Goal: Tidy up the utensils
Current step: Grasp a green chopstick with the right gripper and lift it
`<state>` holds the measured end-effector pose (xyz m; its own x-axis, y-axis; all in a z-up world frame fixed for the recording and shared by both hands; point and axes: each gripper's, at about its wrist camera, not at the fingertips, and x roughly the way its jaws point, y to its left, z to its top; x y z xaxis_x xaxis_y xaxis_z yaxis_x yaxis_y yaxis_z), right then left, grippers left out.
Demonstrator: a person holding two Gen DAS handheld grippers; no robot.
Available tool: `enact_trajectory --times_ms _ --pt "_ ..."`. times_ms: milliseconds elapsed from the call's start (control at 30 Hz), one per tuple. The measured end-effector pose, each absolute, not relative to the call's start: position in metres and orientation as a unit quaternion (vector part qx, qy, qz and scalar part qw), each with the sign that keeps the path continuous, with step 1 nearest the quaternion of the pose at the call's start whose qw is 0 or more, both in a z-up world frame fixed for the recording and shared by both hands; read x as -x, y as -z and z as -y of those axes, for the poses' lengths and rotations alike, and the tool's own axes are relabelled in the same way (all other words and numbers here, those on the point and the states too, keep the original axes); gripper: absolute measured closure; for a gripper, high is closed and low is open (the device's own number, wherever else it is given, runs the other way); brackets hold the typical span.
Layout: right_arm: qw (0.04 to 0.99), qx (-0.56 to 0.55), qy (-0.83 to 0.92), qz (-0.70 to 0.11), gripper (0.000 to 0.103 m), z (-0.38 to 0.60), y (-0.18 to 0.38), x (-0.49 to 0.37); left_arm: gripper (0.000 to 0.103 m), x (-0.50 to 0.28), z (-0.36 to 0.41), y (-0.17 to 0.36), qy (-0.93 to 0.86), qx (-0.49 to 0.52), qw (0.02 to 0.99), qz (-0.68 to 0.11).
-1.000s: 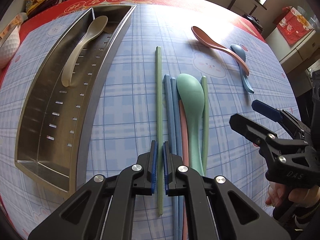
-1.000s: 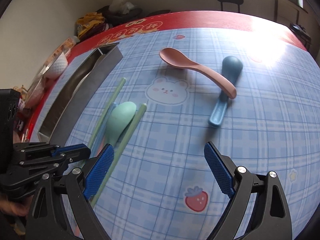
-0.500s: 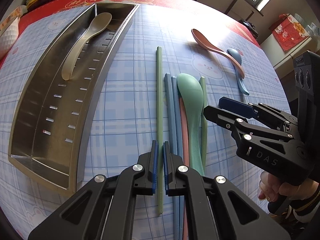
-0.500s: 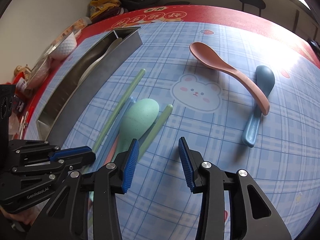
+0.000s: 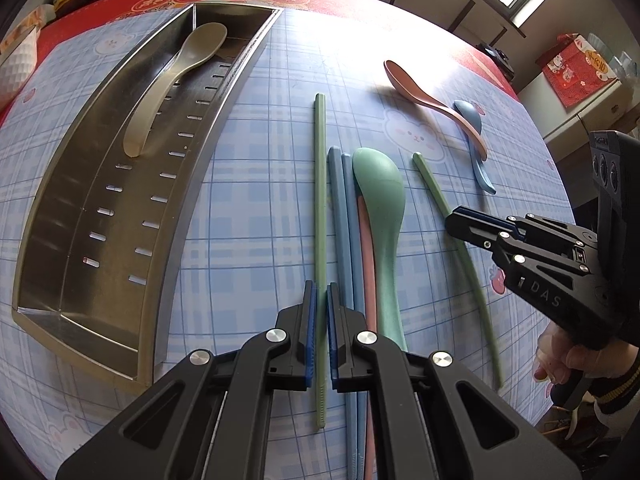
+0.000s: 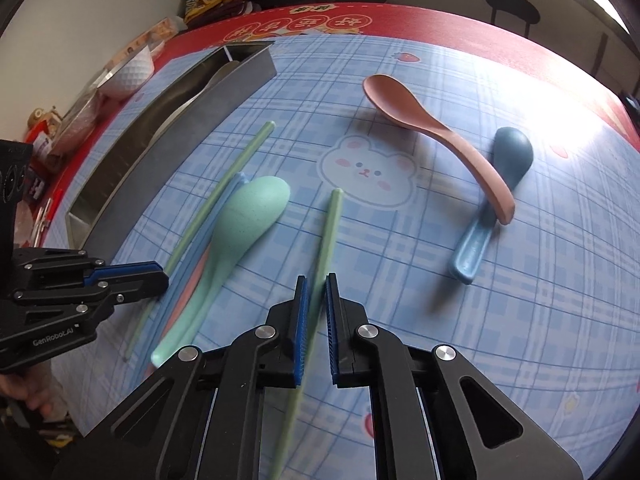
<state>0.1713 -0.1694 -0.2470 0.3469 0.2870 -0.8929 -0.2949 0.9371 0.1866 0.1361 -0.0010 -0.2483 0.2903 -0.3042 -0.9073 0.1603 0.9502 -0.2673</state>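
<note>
My left gripper point(image 5: 320, 292) is shut on the near part of a long green chopstick point(image 5: 320, 184) lying on the blue checked cloth. Right of it lie two blue chopsticks point(image 5: 340, 208), a pink chopstick point(image 5: 368, 264) and a green spoon point(image 5: 380, 200). My right gripper point(image 6: 316, 284) has its jaws closing tight on a second green chopstick point(image 6: 330, 224), which slants away from the green spoon point(image 6: 248, 216). A steel tray point(image 5: 60, 208) at the left holds a beige spoon point(image 5: 176, 76). Farther off, a pink spoon point(image 6: 432, 128) rests across a blue spoon point(image 6: 508, 156).
A white bowl point(image 6: 128, 72) and packets sit along the table's red left edge beyond the tray. A person's hand point(image 5: 560, 356) holds the right gripper's handle at the table's right side. A rabbit print point(image 6: 368, 172) marks the cloth between the chopsticks and the far spoons.
The right gripper went from wide open to shut on the green chopstick right of the green spoon, and that chopstick has swung away from the spoon. The left gripper kept its grip.
</note>
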Motion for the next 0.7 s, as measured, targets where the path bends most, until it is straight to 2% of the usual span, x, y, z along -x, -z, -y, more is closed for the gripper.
enact_trajectory --times_ms 433,700 --pt "0.803 -0.003 -0.141 -0.579 0.095 0.185 0.247 -0.144 0.096 -0.134 -0.001 0.248 0.144 0.068 0.802 -0.575" --pt "0.811 -0.005 -0.13 -0.571 0.096 0.186 0.247 -0.134 0.096 -0.14 0.001 0.248 0.147 0.064 0.795 -0.585"
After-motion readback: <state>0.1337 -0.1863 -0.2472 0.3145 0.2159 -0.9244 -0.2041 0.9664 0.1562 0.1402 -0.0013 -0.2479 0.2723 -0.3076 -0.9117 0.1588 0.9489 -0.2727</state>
